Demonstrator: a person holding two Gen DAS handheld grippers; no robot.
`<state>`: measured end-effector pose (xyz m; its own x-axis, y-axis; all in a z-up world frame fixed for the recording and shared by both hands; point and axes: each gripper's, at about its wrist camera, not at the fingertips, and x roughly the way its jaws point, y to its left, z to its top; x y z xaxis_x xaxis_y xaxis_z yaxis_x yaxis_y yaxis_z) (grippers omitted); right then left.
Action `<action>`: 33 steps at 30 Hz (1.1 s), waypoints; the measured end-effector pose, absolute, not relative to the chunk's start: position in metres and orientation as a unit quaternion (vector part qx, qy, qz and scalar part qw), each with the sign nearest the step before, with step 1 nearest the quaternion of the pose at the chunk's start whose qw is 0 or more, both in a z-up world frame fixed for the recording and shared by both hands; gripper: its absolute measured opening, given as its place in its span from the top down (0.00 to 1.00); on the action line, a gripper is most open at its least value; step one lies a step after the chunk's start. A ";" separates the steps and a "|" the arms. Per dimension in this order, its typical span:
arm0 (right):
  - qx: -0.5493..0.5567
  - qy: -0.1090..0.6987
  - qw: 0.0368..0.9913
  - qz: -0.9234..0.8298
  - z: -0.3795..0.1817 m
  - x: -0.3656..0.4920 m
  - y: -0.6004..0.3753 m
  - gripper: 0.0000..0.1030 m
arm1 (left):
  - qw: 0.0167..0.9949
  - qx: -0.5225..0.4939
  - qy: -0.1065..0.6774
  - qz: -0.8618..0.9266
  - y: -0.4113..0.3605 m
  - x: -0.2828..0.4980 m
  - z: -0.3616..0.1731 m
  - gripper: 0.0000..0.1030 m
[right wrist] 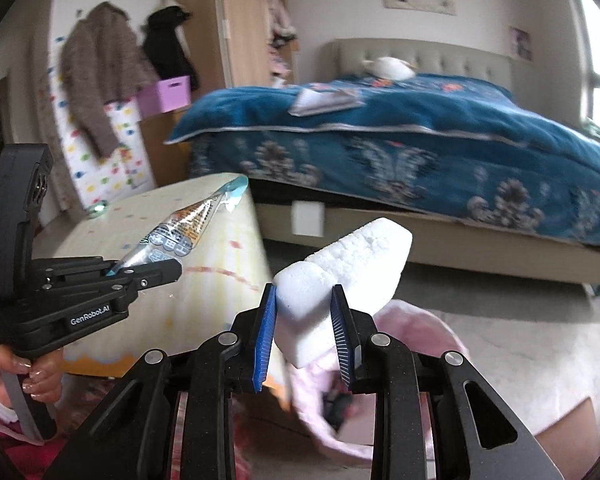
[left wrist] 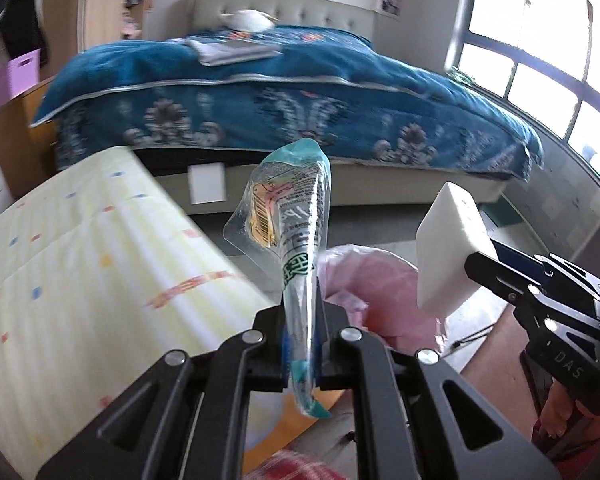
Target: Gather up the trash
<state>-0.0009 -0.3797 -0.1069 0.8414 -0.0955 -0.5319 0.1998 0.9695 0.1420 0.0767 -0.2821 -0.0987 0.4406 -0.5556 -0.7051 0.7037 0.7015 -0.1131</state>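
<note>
Left hand-held gripper (left wrist: 302,320) tilted down, squeezing a clear wrapper (left wrist: 288,216). Right hand-held gripper (right wrist: 304,316) pinching a white foam block (right wrist: 340,272). Pink bag (left wrist: 364,280) underneath at 6 o'clock; blue bed (right wrist: 420,136) at 12.

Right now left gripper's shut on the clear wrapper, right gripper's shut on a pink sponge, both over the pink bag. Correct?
One error: the block in the right gripper is white foam, not pink, as the right wrist view shows. The left gripper does hold the clear wrapper, both over the pink bag.
</note>
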 end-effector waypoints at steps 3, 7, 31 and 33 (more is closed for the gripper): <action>0.113 0.278 0.949 -0.094 -0.119 -0.006 -0.403 0.72 | 0.832 0.113 0.379 -0.390 -0.309 0.077 -0.105 0.94; 0.131 0.286 0.943 -0.107 -0.133 -0.007 -0.433 0.72 | 0.816 0.126 0.389 -0.409 -0.341 0.078 -0.115 0.92; 0.156 0.268 0.940 -0.140 -0.139 -0.019 -0.460 0.33 | 0.834 0.082 0.395 -0.375 -0.306 0.084 -0.099 0.26; 0.148 0.260 0.945 -0.137 -0.128 -0.025 -0.449 0.32 | 0.842 0.072 0.387 -0.369 -0.292 0.083 -0.090 0.21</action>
<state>-0.0248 -0.4489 -0.1284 0.8278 -0.1818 -0.5307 0.3350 0.9190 0.2078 0.0826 -0.2919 -0.0898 0.4276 -0.5657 -0.7051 0.6775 0.7169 -0.1643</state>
